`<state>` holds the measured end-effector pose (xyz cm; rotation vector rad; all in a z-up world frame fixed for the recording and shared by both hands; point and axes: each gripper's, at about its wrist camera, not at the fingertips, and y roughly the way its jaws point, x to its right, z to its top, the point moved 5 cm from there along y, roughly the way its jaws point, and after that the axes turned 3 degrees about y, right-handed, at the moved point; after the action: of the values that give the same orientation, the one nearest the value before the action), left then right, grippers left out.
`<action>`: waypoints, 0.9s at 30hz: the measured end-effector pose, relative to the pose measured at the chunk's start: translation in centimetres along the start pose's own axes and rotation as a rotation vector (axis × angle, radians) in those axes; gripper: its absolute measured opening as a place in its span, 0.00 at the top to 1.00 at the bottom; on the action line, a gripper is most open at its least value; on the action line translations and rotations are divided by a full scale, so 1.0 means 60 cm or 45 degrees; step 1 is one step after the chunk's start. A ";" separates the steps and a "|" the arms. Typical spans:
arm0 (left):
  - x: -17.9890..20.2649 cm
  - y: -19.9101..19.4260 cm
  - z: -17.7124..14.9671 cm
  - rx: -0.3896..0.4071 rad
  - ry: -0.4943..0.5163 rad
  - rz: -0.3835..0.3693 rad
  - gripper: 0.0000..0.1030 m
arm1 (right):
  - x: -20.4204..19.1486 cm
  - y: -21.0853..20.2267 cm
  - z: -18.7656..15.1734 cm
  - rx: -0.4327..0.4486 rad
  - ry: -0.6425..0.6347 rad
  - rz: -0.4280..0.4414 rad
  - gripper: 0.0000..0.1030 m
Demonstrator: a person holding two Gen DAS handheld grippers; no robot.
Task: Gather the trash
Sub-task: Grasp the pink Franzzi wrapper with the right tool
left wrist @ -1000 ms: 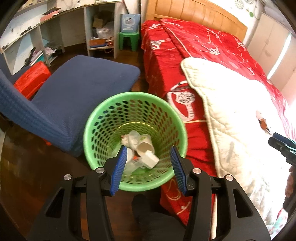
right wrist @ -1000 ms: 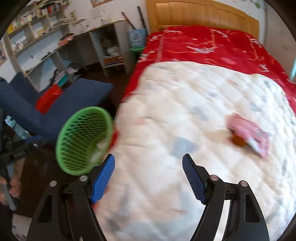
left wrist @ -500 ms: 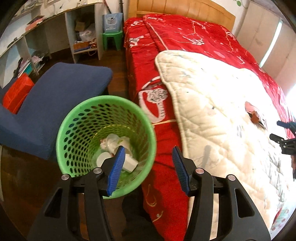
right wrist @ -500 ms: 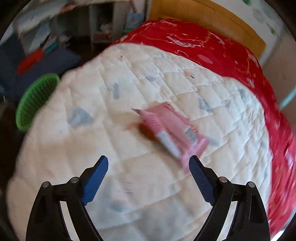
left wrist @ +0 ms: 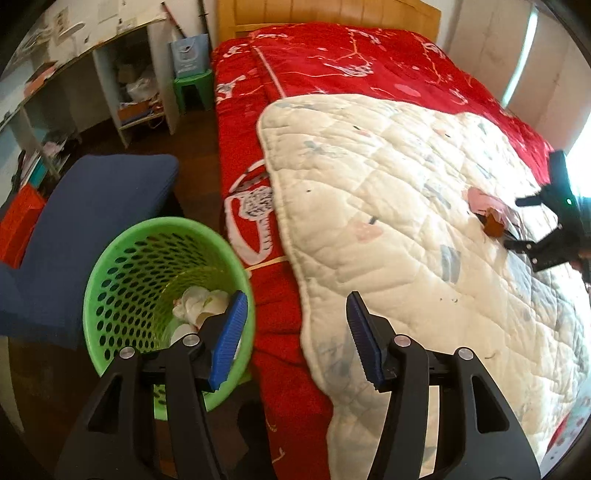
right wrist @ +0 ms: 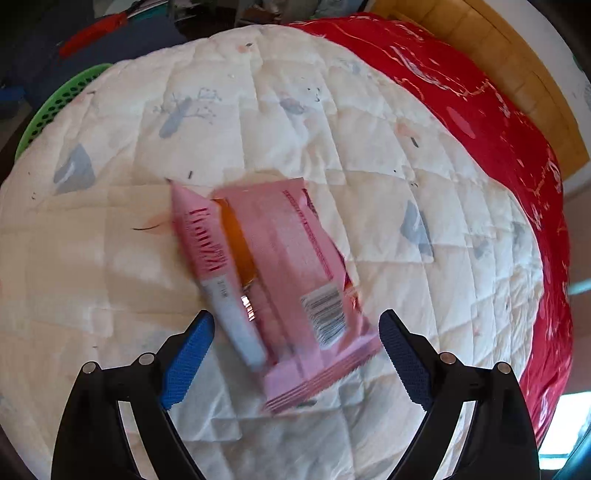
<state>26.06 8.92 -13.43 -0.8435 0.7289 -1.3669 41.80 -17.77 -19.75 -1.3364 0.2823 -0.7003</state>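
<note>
A pink snack wrapper (right wrist: 280, 280) with an orange-brown piece in its fold lies on the white quilt (right wrist: 332, 122). My right gripper (right wrist: 295, 350) is open, its blue pads either side of the wrapper's near end, not closed on it. In the left wrist view the wrapper (left wrist: 487, 206) lies far right with the right gripper (left wrist: 524, 221) beside it. My left gripper (left wrist: 295, 332) is open and empty, above the bed's side, next to the green bin (left wrist: 110, 295) that holds white crumpled trash (left wrist: 199, 302).
The bed has a red blanket (left wrist: 332, 62) under the quilt and a wooden headboard (left wrist: 325, 14). A blue cushioned seat (left wrist: 92, 199) sits left of the bin. Shelves (left wrist: 122, 85) and a green stool (left wrist: 192, 85) stand at the back.
My right gripper has moved in over the pink wrapper, which now lies between its open pads. My left gripper has swung right, from over the bin toward the bed.
</note>
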 end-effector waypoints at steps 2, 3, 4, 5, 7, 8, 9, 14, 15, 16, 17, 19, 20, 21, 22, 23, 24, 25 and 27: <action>0.012 0.007 0.003 -0.006 0.021 -0.011 0.45 | 0.004 0.008 0.006 0.008 -0.017 0.018 0.14; 0.019 0.011 0.005 -0.009 0.036 -0.011 0.45 | 0.008 0.013 0.009 0.010 -0.002 0.056 0.14; 0.026 0.015 0.006 -0.013 0.049 -0.009 0.45 | 0.009 0.017 0.012 0.006 0.012 0.075 0.14; 0.032 0.018 0.008 -0.016 0.059 -0.011 0.45 | 0.011 0.021 0.015 0.004 0.024 0.092 0.14; 0.048 0.024 0.009 -0.024 0.077 -0.028 0.45 | 0.015 0.026 0.013 0.004 0.071 0.142 0.15; 0.057 0.027 0.011 -0.027 0.091 -0.040 0.45 | 0.018 0.025 0.009 0.009 0.102 0.176 0.21; 0.064 0.029 0.013 -0.028 0.100 -0.047 0.45 | 0.019 0.022 0.007 0.014 0.126 0.191 0.25; 0.120 0.040 0.021 -0.038 0.156 -0.109 0.45 | 0.038 -0.010 -0.019 0.042 0.300 0.248 0.49; 0.137 0.043 0.023 -0.041 0.172 -0.132 0.45 | 0.038 -0.015 -0.024 0.045 0.317 0.257 0.50; 0.152 0.045 0.026 -0.041 0.189 -0.151 0.45 | 0.037 -0.022 -0.032 0.050 0.334 0.266 0.51; 0.167 0.047 0.028 -0.041 0.206 -0.165 0.45 | 0.035 -0.029 -0.041 0.050 0.356 0.266 0.52; 0.204 0.049 0.032 -0.037 0.251 -0.210 0.45 | 0.035 -0.040 -0.055 0.057 0.396 0.274 0.53; 0.221 0.050 0.033 -0.039 0.268 -0.233 0.45 | 0.033 -0.047 -0.064 0.063 0.423 0.284 0.53; 0.243 0.051 0.033 -0.042 0.291 -0.268 0.45 | 0.034 -0.054 -0.072 0.072 0.441 0.281 0.53; 0.258 0.052 0.035 -0.043 0.307 -0.294 0.45 | 0.029 -0.060 -0.082 0.080 0.461 0.278 0.54; 0.277 0.053 0.035 -0.045 0.323 -0.316 0.45 | 0.028 -0.067 -0.091 0.088 0.497 0.289 0.54; 0.295 0.055 0.033 -0.049 0.340 -0.340 0.45 | 0.025 -0.070 -0.098 0.094 0.520 0.300 0.54; 0.311 0.057 0.031 -0.055 0.349 -0.373 0.45 | 0.024 -0.075 -0.107 0.099 0.543 0.297 0.54; 0.343 0.064 0.026 -0.077 0.378 -0.449 0.45 | 0.022 -0.081 -0.119 0.103 0.566 0.292 0.54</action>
<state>31.07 -11.40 -15.13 -0.8533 0.8807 -1.8199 37.33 -24.54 -16.54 -1.0404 0.7442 -0.8003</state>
